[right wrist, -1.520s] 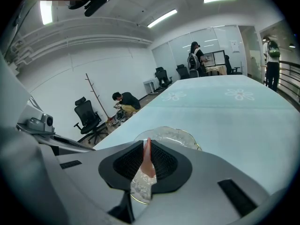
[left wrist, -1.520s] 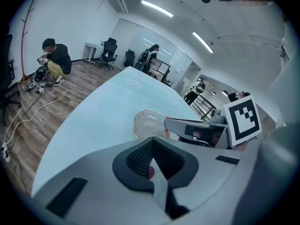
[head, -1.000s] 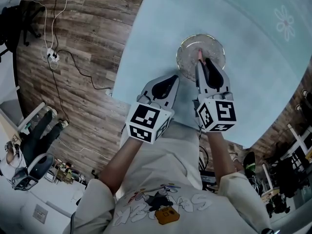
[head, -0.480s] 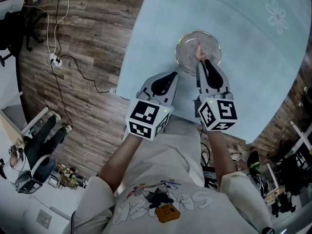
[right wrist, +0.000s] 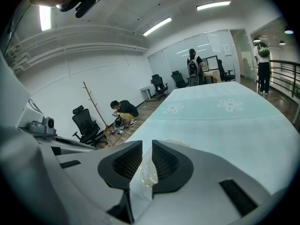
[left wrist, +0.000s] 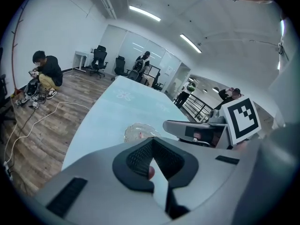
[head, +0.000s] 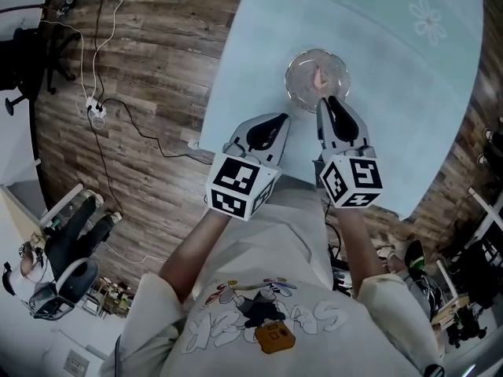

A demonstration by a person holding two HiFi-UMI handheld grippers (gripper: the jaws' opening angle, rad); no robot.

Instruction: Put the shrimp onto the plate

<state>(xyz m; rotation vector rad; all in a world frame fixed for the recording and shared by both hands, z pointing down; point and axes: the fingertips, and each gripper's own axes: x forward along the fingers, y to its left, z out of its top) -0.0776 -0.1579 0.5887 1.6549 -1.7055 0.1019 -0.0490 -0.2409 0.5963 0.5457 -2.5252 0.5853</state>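
A clear glass plate (head: 299,60) stands on the pale blue table, and a pink shrimp (head: 317,77) lies in its middle. My right gripper (head: 327,100) hovers over the plate's near rim, just short of the shrimp, its jaws a narrow gap apart with nothing between them. In the right gripper view (right wrist: 146,146) the plate's rim (right wrist: 180,143) shows past the pads. My left gripper (head: 280,119) hangs shut left of the plate, above the table's near edge. In the left gripper view (left wrist: 152,142) the plate (left wrist: 133,127) and shrimp (left wrist: 139,135) lie ahead.
The table (head: 409,93) has white flower prints and ends close to my body. Wooden floor on the left carries cables and a power strip (head: 96,110). A person (left wrist: 46,74) crouches by the far wall; office chairs and other people stand at the back.
My right gripper has drawn back from the plate's middle to its near rim, and the shrimp stays lying in the plate. The left gripper has kept its place.
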